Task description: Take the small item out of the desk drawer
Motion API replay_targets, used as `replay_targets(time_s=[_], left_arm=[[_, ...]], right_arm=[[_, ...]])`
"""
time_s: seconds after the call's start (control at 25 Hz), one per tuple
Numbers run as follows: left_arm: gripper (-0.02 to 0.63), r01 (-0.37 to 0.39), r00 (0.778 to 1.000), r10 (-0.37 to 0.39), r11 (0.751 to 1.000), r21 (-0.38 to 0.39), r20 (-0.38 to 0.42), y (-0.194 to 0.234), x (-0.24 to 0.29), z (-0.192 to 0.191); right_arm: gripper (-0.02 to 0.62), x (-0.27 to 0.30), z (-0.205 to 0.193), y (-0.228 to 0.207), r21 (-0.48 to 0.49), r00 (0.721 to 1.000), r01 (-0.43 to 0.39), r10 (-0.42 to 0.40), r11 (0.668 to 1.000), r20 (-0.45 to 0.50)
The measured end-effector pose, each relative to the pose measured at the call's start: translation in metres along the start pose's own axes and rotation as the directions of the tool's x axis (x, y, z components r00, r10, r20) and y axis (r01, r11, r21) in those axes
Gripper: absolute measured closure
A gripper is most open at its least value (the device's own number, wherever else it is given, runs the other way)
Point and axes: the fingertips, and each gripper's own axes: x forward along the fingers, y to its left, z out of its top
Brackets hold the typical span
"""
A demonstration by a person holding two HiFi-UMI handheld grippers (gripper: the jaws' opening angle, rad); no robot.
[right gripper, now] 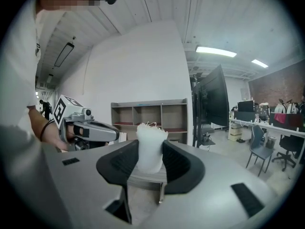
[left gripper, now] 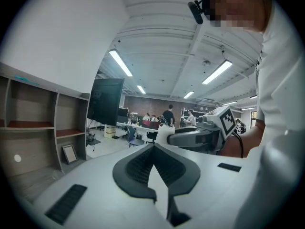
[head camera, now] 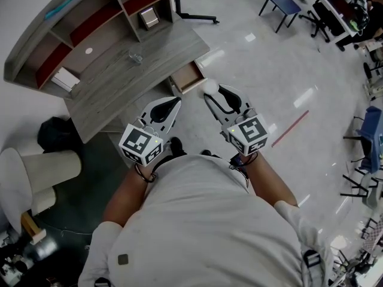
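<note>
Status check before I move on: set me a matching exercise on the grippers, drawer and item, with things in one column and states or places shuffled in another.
Things:
1. left gripper
2. right gripper
3. desk drawer
4. small white item

States or places:
A. pulled open
B. out of the drawer, between two jaws
C. jaws together, nothing in them
D. closed on something white

Pairs: 1-C, 2-D, 3-A, 4-B.
</note>
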Motion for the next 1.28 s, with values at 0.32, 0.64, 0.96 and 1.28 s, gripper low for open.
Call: replay_targets(time_s=[0.32,0.64,0.96,1.28], left_arm=[[0.592,-0.027,0.999,0.028,0.999,0.035,-0.032,-0.070,0.008,-0.016],[0.592,-0.060,0.997,0.061,0.998,0.029,-0.047,-0.101,-0.019,-0.038],[0.592,0.014,0.999,-0.009,0.996,0.092,-0.053,-0.121,-0.052,-0.042],[0.592,0.061,0.998,-0.058,0.992,0.106,-0.034,-0.118,-0.110,-0.038]], right_arm=[[0.430,-0.061,-0.020,-0.002,0.019,0.999,-0.040,0.040,0.999,-0.007],[0.430,-0.088,-0.042,0.021,0.014,0.997,-0.075,0.075,0.997,-0.020],[0.430,-0.108,-0.045,0.053,0.016,1.000,-0.011,0.011,1.000,-0.009],[0.430,-0.115,-0.041,0.115,0.013,0.999,0.044,-0.044,0.999,-0.005]])
